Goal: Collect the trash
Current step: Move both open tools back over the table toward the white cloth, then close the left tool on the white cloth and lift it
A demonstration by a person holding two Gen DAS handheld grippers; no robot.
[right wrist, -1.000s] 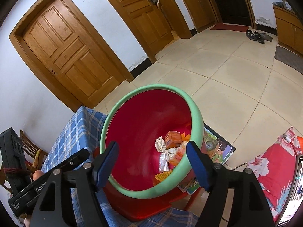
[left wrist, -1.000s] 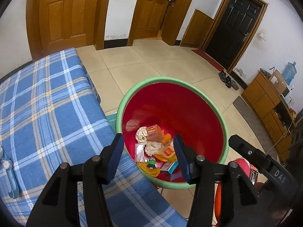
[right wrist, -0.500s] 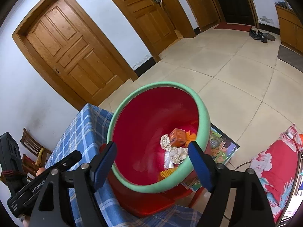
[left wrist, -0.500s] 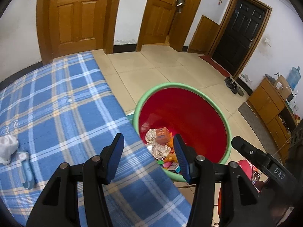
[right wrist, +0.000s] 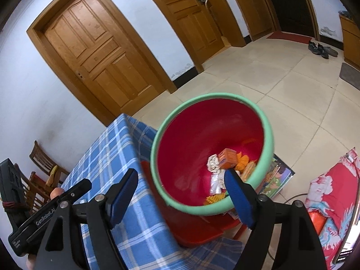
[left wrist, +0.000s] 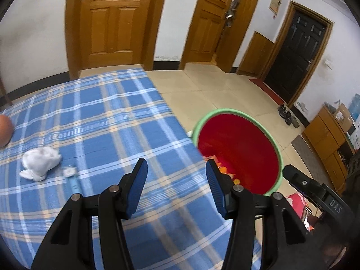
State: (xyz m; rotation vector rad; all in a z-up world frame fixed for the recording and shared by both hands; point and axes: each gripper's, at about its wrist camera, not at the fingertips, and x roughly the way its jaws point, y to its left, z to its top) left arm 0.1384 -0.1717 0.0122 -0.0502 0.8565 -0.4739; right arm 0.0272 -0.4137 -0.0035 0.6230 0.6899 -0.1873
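Left gripper point(left wrist: 176, 183) hovers over the blue plaid tablecloth-covered desk point(left wrist: 94, 121), fingers point(left wrist: 137, 186) spread wide, nothing between them. Crumpled white tissue wad point(left wrist: 40, 163) lies on the cloth, left of the gripper and well apart from it. Just beside the wad sits a small light-blue tube-like item point(left wrist: 73, 181) with a bit of clear wrapper; too blurred to identify. Round red plastic bin with green rim point(left wrist: 236, 148) stands just off the desk's right edge, on the tiled floor side.

Right gripper point(right wrist: 182, 192) points at the same bin point(right wrist: 267, 144), fingers point(right wrist: 236, 193) wide apart, empty. Inside the bin: small orange carton point(right wrist: 227, 158), crumpled white paper point(right wrist: 212, 163), orange snack wrappers point(right wrist: 244, 160). Colourful picture book point(right wrist: 277, 178) lies on the floor beside the bin.
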